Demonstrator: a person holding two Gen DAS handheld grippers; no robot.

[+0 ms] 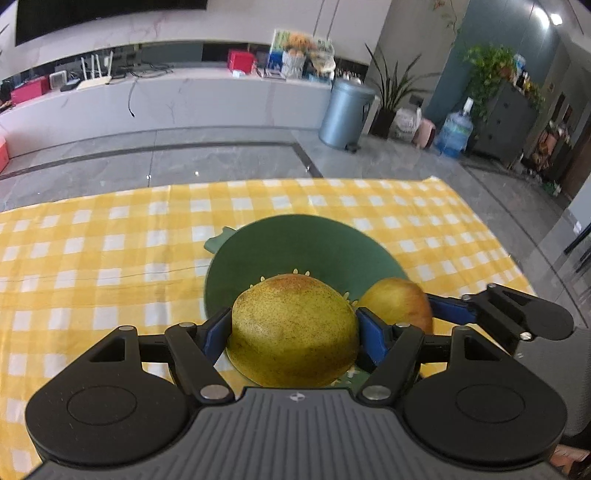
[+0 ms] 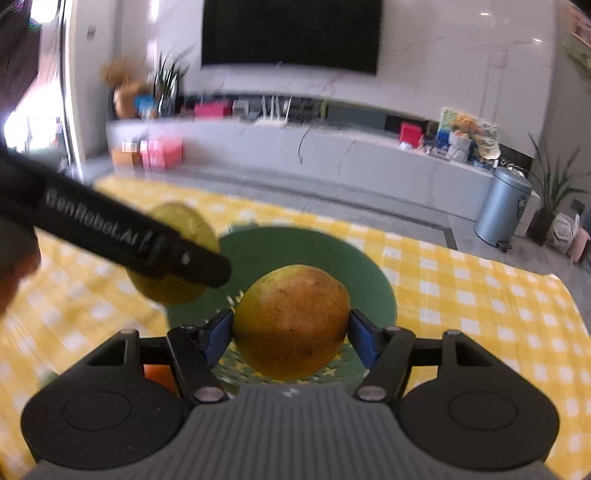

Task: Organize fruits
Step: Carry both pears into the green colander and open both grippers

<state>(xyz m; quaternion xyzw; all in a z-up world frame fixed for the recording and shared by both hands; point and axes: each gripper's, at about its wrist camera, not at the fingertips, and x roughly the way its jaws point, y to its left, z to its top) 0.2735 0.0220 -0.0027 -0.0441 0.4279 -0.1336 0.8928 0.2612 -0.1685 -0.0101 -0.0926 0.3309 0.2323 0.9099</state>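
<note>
We hold a pear in each gripper, the left gripper (image 1: 293,332) clamping a yellow pear (image 1: 291,332) and the right gripper (image 2: 291,332) a browner pear (image 2: 291,321), both hanging just above the near edge of the green plate (image 1: 295,243).

A yellow-and-white checked tablecloth (image 1: 110,251) covered the table. Behind it ran a long white marble counter (image 1: 184,99) with a red box (image 1: 241,61) and a white router (image 1: 96,72) on top. A grey pedal bin (image 1: 343,112) stood on the floor beside a potted plant (image 1: 388,96), under a dark wall screen (image 2: 291,33).
</note>
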